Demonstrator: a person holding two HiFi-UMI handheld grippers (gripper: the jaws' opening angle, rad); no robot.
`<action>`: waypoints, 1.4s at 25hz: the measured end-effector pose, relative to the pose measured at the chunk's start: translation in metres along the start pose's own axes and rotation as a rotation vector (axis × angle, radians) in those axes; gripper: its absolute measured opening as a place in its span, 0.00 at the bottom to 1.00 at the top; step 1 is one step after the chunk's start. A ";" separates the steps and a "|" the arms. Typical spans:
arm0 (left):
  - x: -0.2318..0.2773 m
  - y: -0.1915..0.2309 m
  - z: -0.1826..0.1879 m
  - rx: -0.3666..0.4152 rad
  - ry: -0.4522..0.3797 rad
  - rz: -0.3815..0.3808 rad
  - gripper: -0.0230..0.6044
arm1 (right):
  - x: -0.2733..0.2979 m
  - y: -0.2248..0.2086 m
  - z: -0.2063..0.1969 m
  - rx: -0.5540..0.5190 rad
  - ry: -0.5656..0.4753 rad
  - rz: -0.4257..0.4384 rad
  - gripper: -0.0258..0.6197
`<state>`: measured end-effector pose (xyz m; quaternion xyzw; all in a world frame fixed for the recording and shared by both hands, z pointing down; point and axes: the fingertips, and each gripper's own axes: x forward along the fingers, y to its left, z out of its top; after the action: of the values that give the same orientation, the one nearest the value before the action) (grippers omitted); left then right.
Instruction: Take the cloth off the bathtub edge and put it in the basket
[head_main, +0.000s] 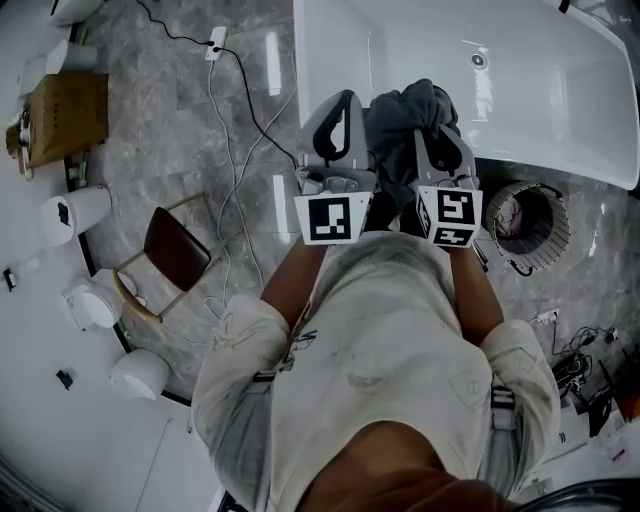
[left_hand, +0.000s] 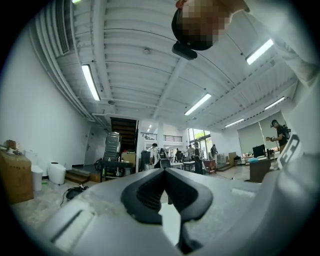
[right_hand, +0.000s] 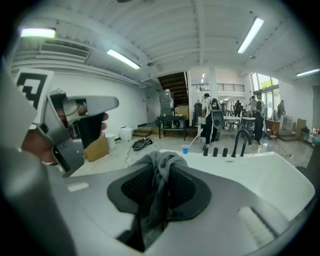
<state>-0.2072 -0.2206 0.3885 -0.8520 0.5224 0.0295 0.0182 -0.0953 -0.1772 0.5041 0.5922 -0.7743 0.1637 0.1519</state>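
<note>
L claw (left_hand: 163, 175) jaws together, empty; R claw (right_hand: 161, 172) beside it, clamped on cloth (head_main: 405, 110), both arms fwd.

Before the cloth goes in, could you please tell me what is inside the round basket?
Inside the round woven basket a pale crumpled item lies at its left side; what it is cannot be told. The rest is in shadow.

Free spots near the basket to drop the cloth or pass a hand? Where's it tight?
Bare: the bathtub basin, and the marble floor between the cardboard box and the cables. The basket mouth is open, with something pale inside. Crowded: the basket sits close beside the tub, cable clutter lower right, a chair at the person's left.
</note>
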 end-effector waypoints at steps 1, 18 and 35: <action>0.001 -0.002 0.008 0.004 -0.016 0.001 0.04 | -0.007 -0.003 0.016 -0.008 -0.037 -0.005 0.18; 0.026 -0.060 0.122 0.003 -0.192 -0.059 0.04 | -0.142 -0.069 0.238 -0.150 -0.602 -0.182 0.18; 0.076 -0.224 0.134 -0.011 -0.182 -0.391 0.04 | -0.239 -0.204 0.189 -0.087 -0.552 -0.546 0.18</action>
<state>0.0229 -0.1778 0.2493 -0.9310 0.3432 0.1049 0.0660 0.1540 -0.1017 0.2460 0.7910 -0.6063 -0.0814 0.0010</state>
